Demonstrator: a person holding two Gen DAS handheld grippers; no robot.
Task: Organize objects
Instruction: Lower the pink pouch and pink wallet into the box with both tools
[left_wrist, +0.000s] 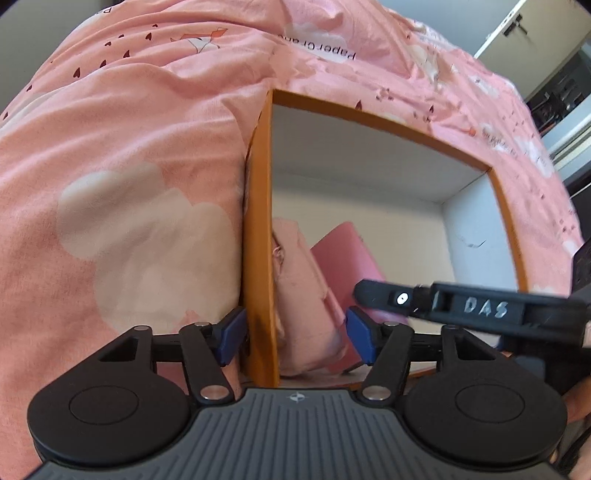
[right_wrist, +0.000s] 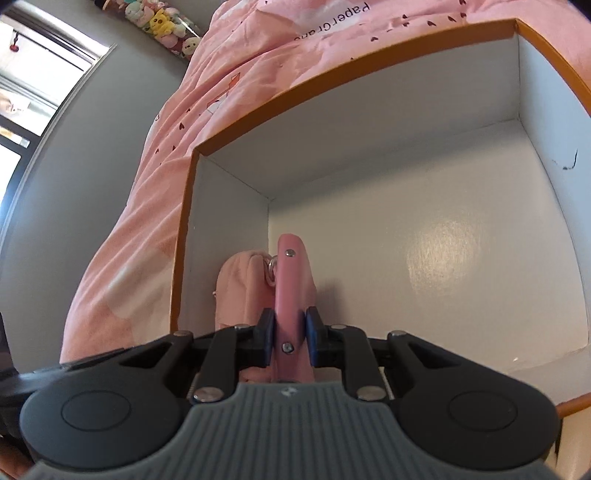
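A pink bedspread (left_wrist: 122, 155) fills the left of the scene, and an orange-edged box (left_wrist: 260, 221) with a white inside sits on the bed beside it. The left gripper (left_wrist: 295, 334) straddles the box's left wall with its fingers (left_wrist: 232, 336) wide apart, one outside the wall and one inside; neither pad appears to press on the card (it looks placed to steady the box rather than lift anything). Just inside that wall a pale pink pouch (left_wrist: 299, 295) stands against the corner at about 9 o'clock in the box.

To its right, the right gripper (right_wrist: 290, 341) has its fingers (right_wrist: 266, 338) closed narrowly on a pink wallet (right_wrist: 291, 288), pads flat on both faces. The wallet stands on edge, touching or just beside the pouch; its long axis runs away from the fingers toward the box's far wall, at 12 o'clock in the right wrist view, and in the left wrist view it tilts toward 1 o'clock. Two small studs show on its upper edge.

The step in hand seems to be filing the wallet upright next to the pouch. Done well, that likely means lowering it until its bottom edge rests on the box floor, leaning it lightly against the pouch, and only then letting go, or it may topple flat onto the bare floor of the box (right_wrist: 424, 266) at right.
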